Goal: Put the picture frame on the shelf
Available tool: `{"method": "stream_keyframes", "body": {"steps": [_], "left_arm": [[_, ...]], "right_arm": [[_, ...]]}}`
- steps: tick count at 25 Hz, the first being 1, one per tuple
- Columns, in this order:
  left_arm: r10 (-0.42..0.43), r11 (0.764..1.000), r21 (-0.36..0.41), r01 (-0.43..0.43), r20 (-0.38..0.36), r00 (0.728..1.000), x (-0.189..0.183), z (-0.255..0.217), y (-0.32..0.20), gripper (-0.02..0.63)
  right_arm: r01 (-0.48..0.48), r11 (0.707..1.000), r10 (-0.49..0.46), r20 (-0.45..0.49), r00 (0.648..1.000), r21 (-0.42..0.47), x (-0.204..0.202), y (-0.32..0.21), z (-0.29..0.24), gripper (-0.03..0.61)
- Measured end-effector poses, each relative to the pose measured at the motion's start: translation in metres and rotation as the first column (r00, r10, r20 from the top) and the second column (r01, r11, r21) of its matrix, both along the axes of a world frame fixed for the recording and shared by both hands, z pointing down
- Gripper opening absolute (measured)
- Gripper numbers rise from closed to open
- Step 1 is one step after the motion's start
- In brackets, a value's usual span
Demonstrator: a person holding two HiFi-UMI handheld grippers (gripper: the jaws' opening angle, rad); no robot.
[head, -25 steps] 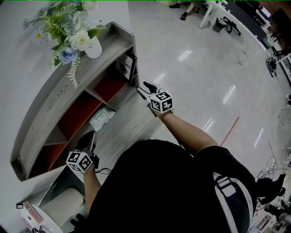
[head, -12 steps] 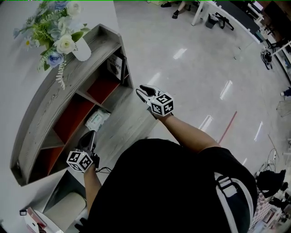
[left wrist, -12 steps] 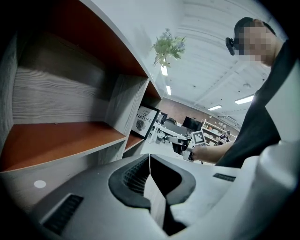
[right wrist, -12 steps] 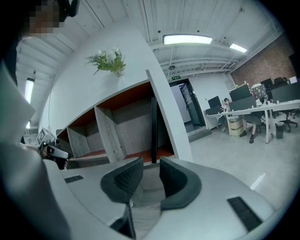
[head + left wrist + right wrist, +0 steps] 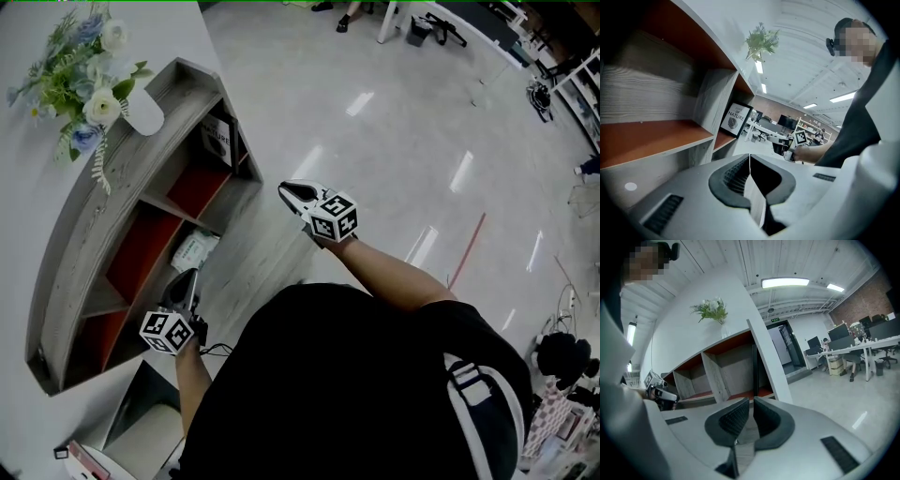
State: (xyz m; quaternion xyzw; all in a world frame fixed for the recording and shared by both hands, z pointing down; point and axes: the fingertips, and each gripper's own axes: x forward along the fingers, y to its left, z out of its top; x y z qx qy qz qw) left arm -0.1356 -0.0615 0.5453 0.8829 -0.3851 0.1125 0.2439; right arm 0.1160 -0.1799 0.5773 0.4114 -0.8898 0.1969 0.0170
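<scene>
- One picture frame (image 5: 217, 139) stands upright in the end compartment of the curved shelf (image 5: 89, 220), at the shelf's far end, with its printed face turned out towards the open front.
- In the left gripper view the picture frame (image 5: 735, 119) leans close to the grey divider on its left and rests on the orange-red board of that compartment.
- Neither gripper touches it; both are well apart from it.
- Right gripper (image 5: 291, 192) hangs over the glossy floor (image 5: 403, 141), just off the shelf's front edge near the frame's end. Its jaws have just been closing and now stand almost together, with only a thin slit between them and nothing in it (image 5: 751, 404).
- Left gripper (image 5: 186, 281) is at the shelf's front edge towards the near end. Its jaws meet tip to tip and are empty (image 5: 749, 159).
- A white packet (image 5: 194, 250) lies in a middle compartment, between the two grippers.
- On the shelf's top, towards the far end, a white vase (image 5: 142, 114) holds pale flowers (image 5: 80, 84).
</scene>
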Motion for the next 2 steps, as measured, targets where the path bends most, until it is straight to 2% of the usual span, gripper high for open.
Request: {"method": "stream_keyframes", "body": {"steps": [2], "left_arm": [[0.007,1.000,-0.001,-0.007,0.002,1.000,0.0039,0.0002,-0.0001,0.021]], "right_arm": [[0.003,1.000,-0.003,0.008,1.000,-0.003,0.0017,0.0043,-0.0002,0.037]]}}
